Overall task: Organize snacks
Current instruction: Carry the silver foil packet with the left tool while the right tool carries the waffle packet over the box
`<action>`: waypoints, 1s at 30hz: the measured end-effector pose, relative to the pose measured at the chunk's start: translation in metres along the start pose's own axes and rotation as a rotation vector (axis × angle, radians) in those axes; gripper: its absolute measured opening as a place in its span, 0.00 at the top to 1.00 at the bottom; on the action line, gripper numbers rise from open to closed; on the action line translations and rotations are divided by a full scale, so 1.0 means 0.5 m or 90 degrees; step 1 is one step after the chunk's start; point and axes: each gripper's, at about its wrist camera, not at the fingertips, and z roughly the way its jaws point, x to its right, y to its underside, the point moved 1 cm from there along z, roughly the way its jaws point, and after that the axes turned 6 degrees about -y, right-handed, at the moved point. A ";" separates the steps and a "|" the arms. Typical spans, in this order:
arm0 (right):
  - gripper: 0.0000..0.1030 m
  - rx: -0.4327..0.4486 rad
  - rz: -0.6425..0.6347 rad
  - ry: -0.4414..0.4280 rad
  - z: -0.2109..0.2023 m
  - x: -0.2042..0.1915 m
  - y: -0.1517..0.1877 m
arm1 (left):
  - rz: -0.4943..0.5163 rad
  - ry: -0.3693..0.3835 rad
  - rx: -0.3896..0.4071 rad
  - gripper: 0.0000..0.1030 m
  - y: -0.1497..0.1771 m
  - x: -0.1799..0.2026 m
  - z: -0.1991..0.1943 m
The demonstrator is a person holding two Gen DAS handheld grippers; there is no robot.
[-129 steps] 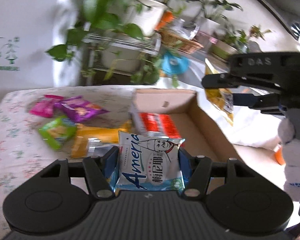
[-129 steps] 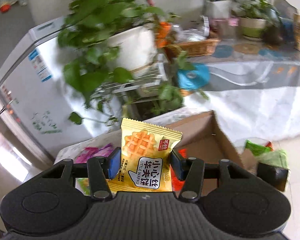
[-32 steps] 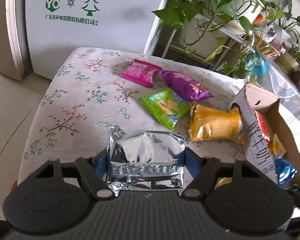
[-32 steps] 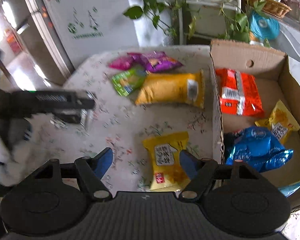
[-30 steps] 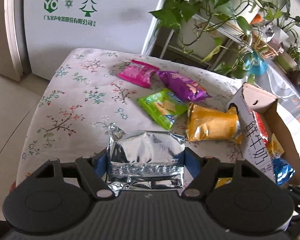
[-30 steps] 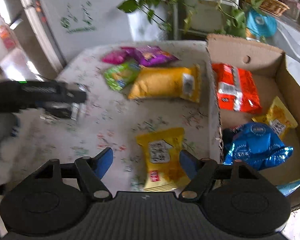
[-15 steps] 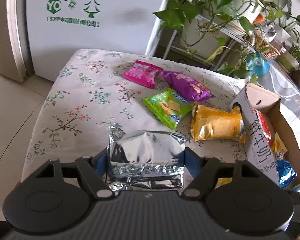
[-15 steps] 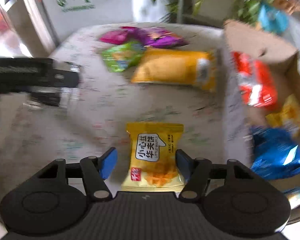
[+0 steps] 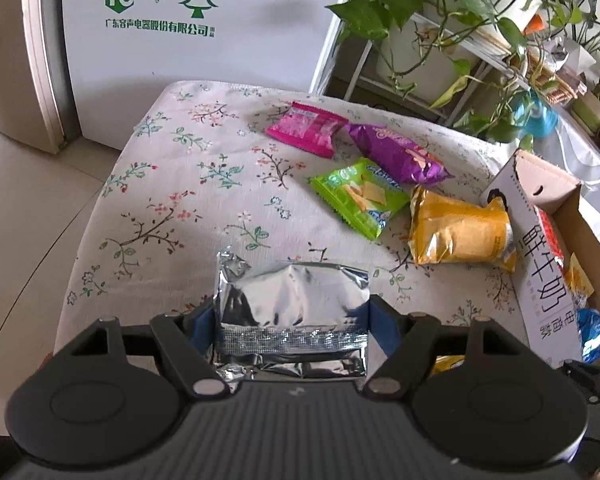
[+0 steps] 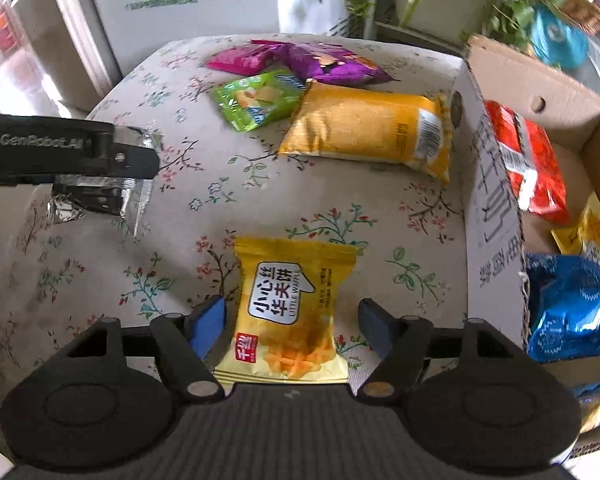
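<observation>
My left gripper (image 9: 290, 316) is shut on a silver foil packet (image 9: 294, 312), held low over the flowered tablecloth (image 9: 172, 184); the packet also shows in the right wrist view (image 10: 100, 184). My right gripper (image 10: 290, 318) is open, its fingers on either side of a yellow waffle packet (image 10: 290, 304) lying on the cloth, with a gap on each side. A cardboard box (image 10: 496, 216) at the right holds a red packet (image 10: 528, 164), a blue packet (image 10: 568, 304) and a small yellow one (image 10: 592, 236).
On the cloth lie a pink packet (image 9: 306, 128), a purple packet (image 9: 396, 154), a green packet (image 9: 360, 196) and a large orange bag (image 9: 458, 232) against the box wall. A white fridge (image 9: 188, 32) and potted plants (image 9: 452, 4) stand behind the table.
My right gripper has come down over the yellow waffle packet, which now lies between its fingers. My left gripper has kept hold of the silver packet and barely moved.
</observation>
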 end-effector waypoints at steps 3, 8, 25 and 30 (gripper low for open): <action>0.46 0.008 -0.009 0.012 -0.007 0.000 0.000 | 0.006 -0.008 0.000 0.27 0.003 0.002 0.002; 0.48 0.019 -0.006 -0.008 -0.012 -0.001 -0.007 | 0.018 -0.022 0.006 0.27 0.006 0.005 0.006; 0.48 0.119 0.040 -0.016 -0.083 0.005 -0.049 | -0.002 -0.048 0.029 0.27 0.055 0.019 -0.033; 0.48 0.126 0.044 -0.021 -0.097 0.007 -0.054 | 0.000 -0.060 0.033 0.27 0.061 0.027 -0.048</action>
